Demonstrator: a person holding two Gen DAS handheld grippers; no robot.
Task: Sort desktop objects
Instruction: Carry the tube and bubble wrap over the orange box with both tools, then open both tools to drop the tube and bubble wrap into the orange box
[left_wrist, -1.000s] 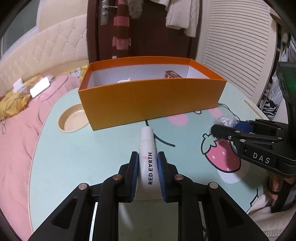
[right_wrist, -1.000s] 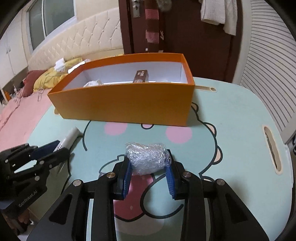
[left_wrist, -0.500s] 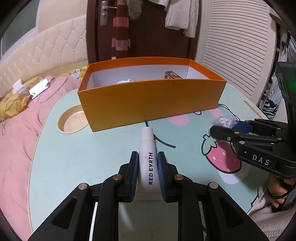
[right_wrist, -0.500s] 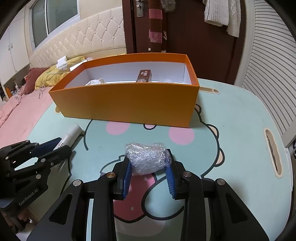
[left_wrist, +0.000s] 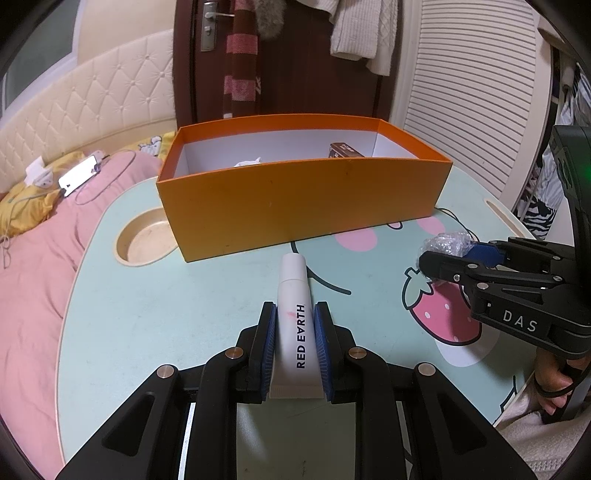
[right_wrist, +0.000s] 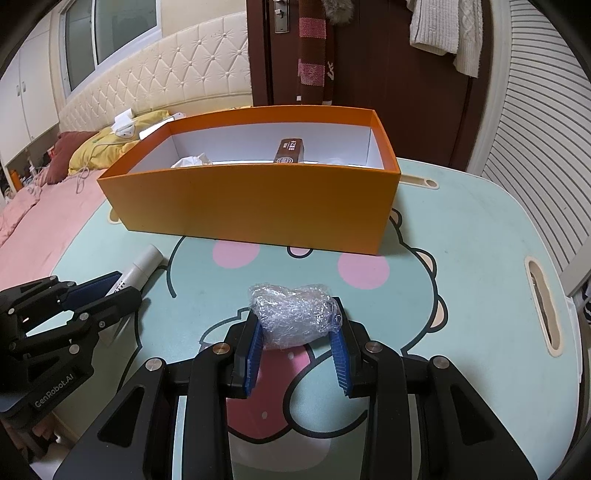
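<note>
My left gripper (left_wrist: 294, 314) is shut on a white tube (left_wrist: 295, 306) marked RED EARTH, its cap pointing at the orange box (left_wrist: 295, 199). The same tube (right_wrist: 142, 267) shows in the right wrist view, between the left gripper's fingers (right_wrist: 107, 295). My right gripper (right_wrist: 297, 325) is shut on a crumpled clear plastic wad (right_wrist: 293, 314), held above the cartoon table top. From the left wrist view that plastic wad (left_wrist: 445, 243) pokes out of the right gripper (left_wrist: 448, 254) at the right. The orange box (right_wrist: 258, 206) holds a brown packet (right_wrist: 290, 151) and crumpled white paper (right_wrist: 192, 161).
The mint table (left_wrist: 147, 314) has a round cup recess (left_wrist: 142, 242) left of the box and a slot handle (right_wrist: 543, 306) at the right edge. A pink bed (left_wrist: 33, 258) with a phone (left_wrist: 79, 175) lies left. A hand (left_wrist: 554, 384) holds the right gripper.
Both grippers have risen a little with their loads still held, and the views look slightly more down into the box. The box and its contents have not moved.
</note>
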